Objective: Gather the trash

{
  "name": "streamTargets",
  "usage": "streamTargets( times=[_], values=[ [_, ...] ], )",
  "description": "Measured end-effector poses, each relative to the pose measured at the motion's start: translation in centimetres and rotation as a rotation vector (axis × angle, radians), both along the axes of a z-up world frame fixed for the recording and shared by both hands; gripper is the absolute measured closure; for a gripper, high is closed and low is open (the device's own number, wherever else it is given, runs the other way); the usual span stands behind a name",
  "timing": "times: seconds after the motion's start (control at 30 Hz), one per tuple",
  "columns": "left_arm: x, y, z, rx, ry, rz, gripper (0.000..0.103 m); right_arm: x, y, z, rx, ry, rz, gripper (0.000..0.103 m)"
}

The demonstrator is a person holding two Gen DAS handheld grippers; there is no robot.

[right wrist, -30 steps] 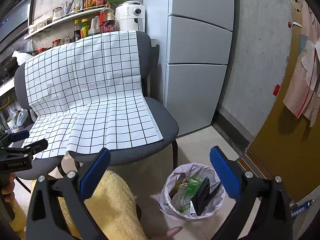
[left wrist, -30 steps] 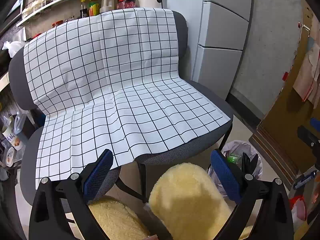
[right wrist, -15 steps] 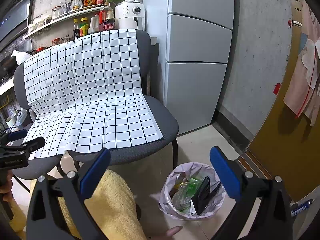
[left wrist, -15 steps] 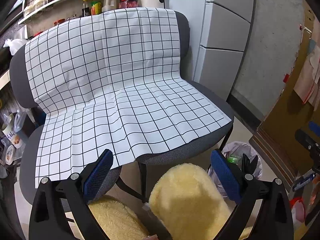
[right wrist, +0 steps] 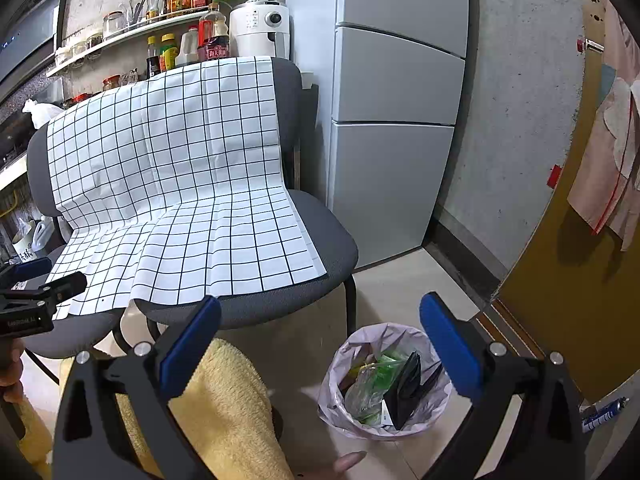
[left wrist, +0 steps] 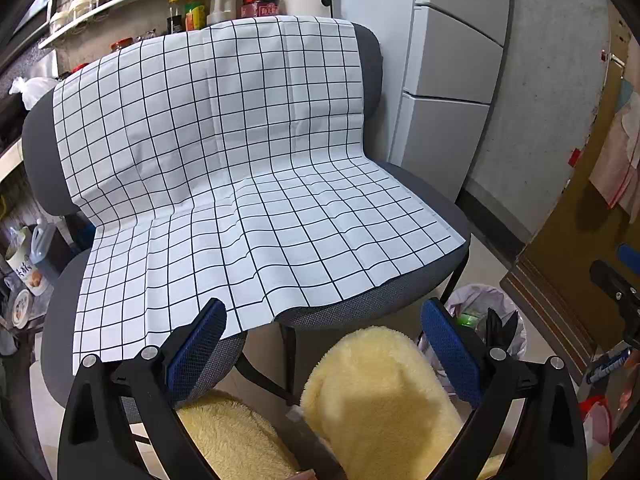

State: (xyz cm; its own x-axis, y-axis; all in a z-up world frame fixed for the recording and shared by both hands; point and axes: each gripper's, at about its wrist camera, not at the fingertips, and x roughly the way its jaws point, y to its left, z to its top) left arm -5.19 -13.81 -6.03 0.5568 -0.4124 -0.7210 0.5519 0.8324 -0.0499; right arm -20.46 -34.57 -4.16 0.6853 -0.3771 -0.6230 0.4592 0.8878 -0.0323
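Observation:
A bin with a pale purple liner (right wrist: 384, 384) stands on the floor to the right of the chairs. It holds green wrappers, clear plastic and a black packet. It also shows in the left wrist view (left wrist: 486, 312), partly hidden. My right gripper (right wrist: 320, 344) is open and empty, above and left of the bin. My left gripper (left wrist: 324, 344) is open and empty, facing the chair seats. The white checked cloth (left wrist: 224, 184) over two grey chairs has no trash on it.
Yellow fleece-covered legs (left wrist: 384, 396) fill the bottom of both views. A grey fridge (right wrist: 396, 120) stands behind the right chair. A shelf of bottles (right wrist: 176, 32) runs along the back wall. A brown door (right wrist: 560, 288) is at right.
Both grippers have shifted only slightly; the view has barely moved. Both stay open and empty.

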Motion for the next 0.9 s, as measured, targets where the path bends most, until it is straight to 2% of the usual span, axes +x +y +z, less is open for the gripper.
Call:
streamTargets(
  times=[0.9],
  values=[
    [-0.11, 0.24, -0.17, 0.011, -0.001, 0.021, 0.006, 0.03, 0.11, -0.16, 0.001, 0.000, -0.002, 0.006]
  ],
)
